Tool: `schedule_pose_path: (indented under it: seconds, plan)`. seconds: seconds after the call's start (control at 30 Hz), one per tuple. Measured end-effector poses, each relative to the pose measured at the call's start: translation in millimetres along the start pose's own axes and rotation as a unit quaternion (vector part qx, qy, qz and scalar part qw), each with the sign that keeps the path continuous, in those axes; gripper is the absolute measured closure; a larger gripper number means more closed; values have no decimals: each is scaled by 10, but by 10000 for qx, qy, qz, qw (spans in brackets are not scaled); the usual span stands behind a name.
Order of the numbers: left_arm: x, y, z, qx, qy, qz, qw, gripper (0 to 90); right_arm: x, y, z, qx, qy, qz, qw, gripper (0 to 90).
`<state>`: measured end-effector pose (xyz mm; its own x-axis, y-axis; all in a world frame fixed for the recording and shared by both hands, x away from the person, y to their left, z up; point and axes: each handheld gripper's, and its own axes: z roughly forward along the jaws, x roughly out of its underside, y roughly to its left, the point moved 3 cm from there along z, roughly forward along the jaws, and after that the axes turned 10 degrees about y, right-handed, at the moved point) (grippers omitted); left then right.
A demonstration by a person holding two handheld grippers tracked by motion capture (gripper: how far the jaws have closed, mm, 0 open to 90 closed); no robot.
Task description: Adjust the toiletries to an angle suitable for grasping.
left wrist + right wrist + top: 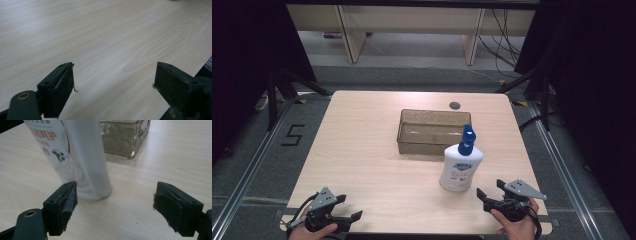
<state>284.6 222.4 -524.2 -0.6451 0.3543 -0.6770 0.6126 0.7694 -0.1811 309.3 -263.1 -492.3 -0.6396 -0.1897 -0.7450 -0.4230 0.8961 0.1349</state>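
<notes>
While standing upright right of centre in the high view, pump bottle (460, 167) keeps its long axis vertical, blue pump head (467, 136) on top with the nozzle aimed toward the upper part of the frame, at the clear bin (428, 132) just behind. Base planted on the wooden table (362, 150), white body and printed label facing the near edge.

Right gripper (490, 194) low at lower right of that frame, close to the bottle but apart from it, jaws spread wide, nothing between them. Left gripper (349, 208) at lower left, well apart from the bottle, jaws likewise spread and empty.

From the right gripper view: bottle (82, 157) close up at upper left, label print and a small cow mark legible, the bin's rippled glassy corner (125, 140) just behind, details too small from above. From the left gripper view: bare table grain (112, 45) between the parted jaws, table edge at lower right.
</notes>
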Motion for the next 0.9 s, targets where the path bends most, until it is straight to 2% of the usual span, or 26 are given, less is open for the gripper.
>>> schedule_pose_path:
  seconds: [0.13, 0.17, 0.23, 0.43, 0.63, 0.73, 0.77, 0.83, 0.9]
  plan:
    - [2, -3, -11, -10, 68, 16, 10000, 155, 8, -15, 3, 87, 3, 12, 10000, 190]
    - [0, -1, -5, 1, 24, 8, 10000, 155, 7, -16, 0, 84, 2, 9, 10000, 189]
    - [0, -2, -4, 1, 19, 9, 10000, 155, 8, 12, -3, -13, 28, 146, 9999, 187]
    - [-1, -8, -4, -16, 19, 4, 10000, 155, -1, -23, 12, 114, -18, -156, 9998, 174]
    - [0, -5, -3, 3, 50, 36, 10000, 155, -12, -8, -2, 75, -50, -101, 9999, 169]
    - [-3, 2, -7, -14, 80, 43, 10000, 155, -18, 18, -7, -5, -88, 27, 10000, 164]
    - [-1, -5, 1, 6, 22, 26, 10000, 155, -31, -6, -4, 66, -173, -194, 9996, 166]
    - [0, -6, 1, 9, 49, 35, 10000, 155, -32, -12, -1, 108, -171, -245, 9995, 168]
    - [-4, -5, -1, 3, 70, 15, 10000, 155, -41, 8, -21, 52, -157, -179, 9997, 170]
